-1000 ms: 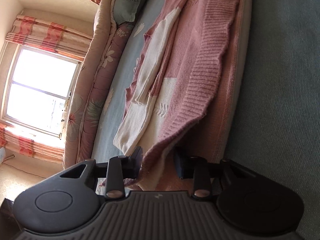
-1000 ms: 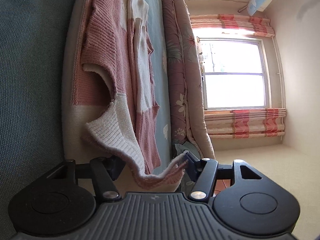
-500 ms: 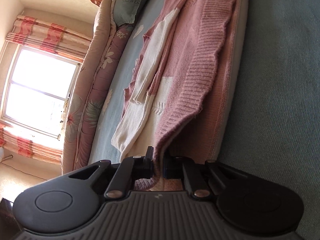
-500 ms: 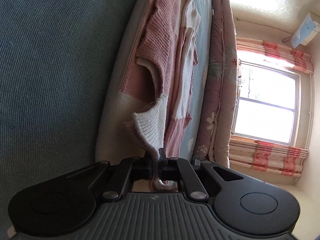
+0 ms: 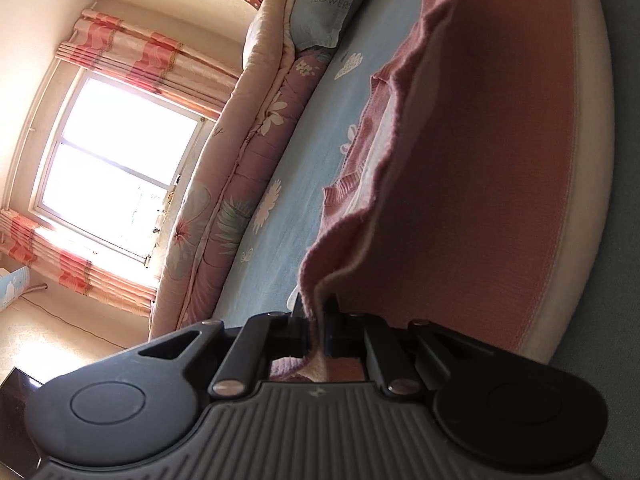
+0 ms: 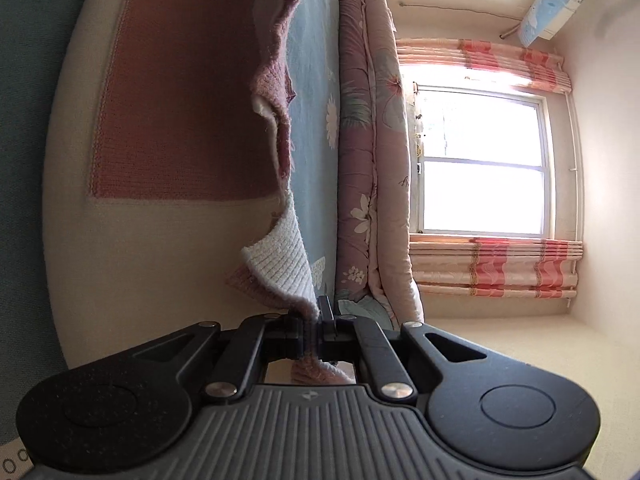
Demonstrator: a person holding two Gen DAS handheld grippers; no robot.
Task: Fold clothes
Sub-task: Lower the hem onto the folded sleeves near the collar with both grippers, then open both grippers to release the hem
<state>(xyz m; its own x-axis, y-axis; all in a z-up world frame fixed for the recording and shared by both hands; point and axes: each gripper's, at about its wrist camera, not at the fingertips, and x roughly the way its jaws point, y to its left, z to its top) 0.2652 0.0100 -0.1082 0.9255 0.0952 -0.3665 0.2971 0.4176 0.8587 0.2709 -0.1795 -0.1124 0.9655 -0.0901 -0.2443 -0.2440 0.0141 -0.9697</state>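
- The left gripper (image 5: 316, 330) has its fingers pinching the pink hem of the knit sweater (image 5: 352, 184), having just closed on it; the fabric rises from the fingers toward 12 o'clock in a rippled edge.
- The right gripper (image 6: 316, 326) has likewise just closed, its fingers clamped on a white ribbed band (image 6: 284, 264) of the same garment, with pink knit trailing under the fingers toward 6 o'clock.
- The sweater hangs lifted between the two grips over the bed (image 5: 280, 216), its edge raised off the pink mat (image 5: 492, 168) that lies below it (probably the folding surface).
- Holding two points of one edge likely keeps that edge taut, so it can be carried over in a single straight fold.
- A rolled floral quilt (image 5: 224, 200) lies along the far side of the blue sheet, at 10 o'clock in the left view, with a pillow (image 5: 328, 4) beyond it.
- A bright window (image 6: 480, 160) stands at 3 o'clock in the right view, and its glare darkens the near side of the cloth.
- The fold itself seems barely begun.
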